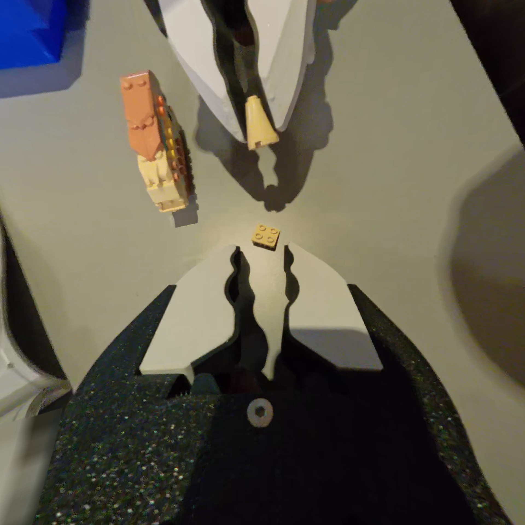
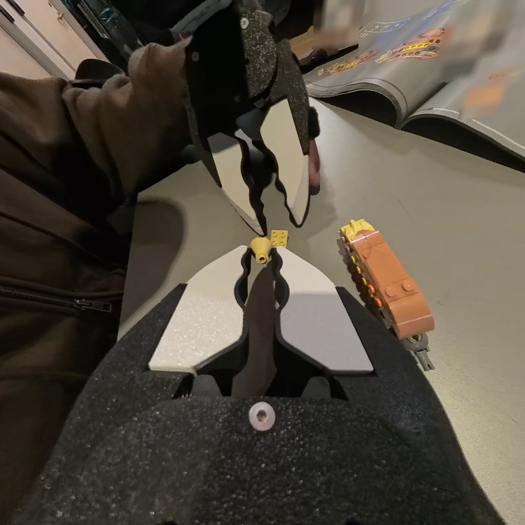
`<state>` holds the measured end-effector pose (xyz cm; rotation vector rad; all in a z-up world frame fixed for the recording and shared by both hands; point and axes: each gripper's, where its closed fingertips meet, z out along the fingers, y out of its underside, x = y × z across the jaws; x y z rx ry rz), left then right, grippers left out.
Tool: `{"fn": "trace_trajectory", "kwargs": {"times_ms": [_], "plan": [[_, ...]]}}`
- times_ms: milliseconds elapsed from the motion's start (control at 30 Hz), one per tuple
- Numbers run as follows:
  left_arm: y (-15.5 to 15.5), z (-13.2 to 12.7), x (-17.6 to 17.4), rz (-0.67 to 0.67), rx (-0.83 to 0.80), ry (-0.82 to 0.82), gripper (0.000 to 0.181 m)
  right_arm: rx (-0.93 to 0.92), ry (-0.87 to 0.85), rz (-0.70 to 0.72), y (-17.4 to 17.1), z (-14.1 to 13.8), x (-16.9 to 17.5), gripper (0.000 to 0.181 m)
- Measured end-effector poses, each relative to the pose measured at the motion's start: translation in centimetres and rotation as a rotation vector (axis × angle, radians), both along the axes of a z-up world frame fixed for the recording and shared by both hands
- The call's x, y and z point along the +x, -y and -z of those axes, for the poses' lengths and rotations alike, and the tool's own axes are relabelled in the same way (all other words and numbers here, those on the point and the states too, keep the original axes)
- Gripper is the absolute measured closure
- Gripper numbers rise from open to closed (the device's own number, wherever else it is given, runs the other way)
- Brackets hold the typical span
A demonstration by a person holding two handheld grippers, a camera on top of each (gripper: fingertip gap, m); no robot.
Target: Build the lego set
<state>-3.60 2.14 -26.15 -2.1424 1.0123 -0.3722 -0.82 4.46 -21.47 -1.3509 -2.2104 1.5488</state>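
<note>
A small tan 2x2 plate [image 1: 266,237] lies flat on the grey table, studs up. My left gripper [image 1: 262,249] is open and empty, its tips just short of the plate on either side. My right gripper [image 2: 262,250] is shut on a tan cone [image 2: 260,251], held above the table close to the plate [image 2: 280,238]. In the left wrist view the right gripper [image 1: 261,135] comes in from the top with the cone [image 1: 260,126] between its tips. In the right wrist view the left gripper [image 2: 278,224] hangs open just above the plate. A partly built brown and tan model [image 1: 157,142] lies on its side nearby [image 2: 386,281].
A blue bin [image 1: 28,34] stands at the far left corner. An open instruction booklet [image 2: 426,85] lies at the back right of the table. A person's brown sleeve [image 2: 71,142] fills the left of the right wrist view. The table edge [image 2: 127,255] runs beside it. About 6 cm separates my left fingertips from my right.
</note>
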Motion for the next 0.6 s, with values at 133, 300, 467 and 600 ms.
{"fn": "trace_trajectory", "kwargs": {"times_ms": [133, 300, 467, 600], "plan": [[0.1, 0.1, 0.3, 0.07, -0.041, 0.03, 0.154, -0.002, 0.001, -0.006, 0.0, 0.0, 0.1, 0.167], [-0.1, 0.1, 0.8, 0.094, -0.041, 0.032, 0.161, 0.008, 0.01, -0.015, 0.2, 0.4, 0.2, 0.167], [-0.4, -0.1, 1.4, 0.097, -0.014, 0.029, 0.164, 0.033, 0.011, -0.01, 0.1, 0.7, 0.2, 0.168], [-0.8, -0.3, 1.7, 0.061, 0.033, 0.022, 0.165, 0.098, 0.014, 0.007, -0.4, 1.2, 0.1, 0.167]]}}
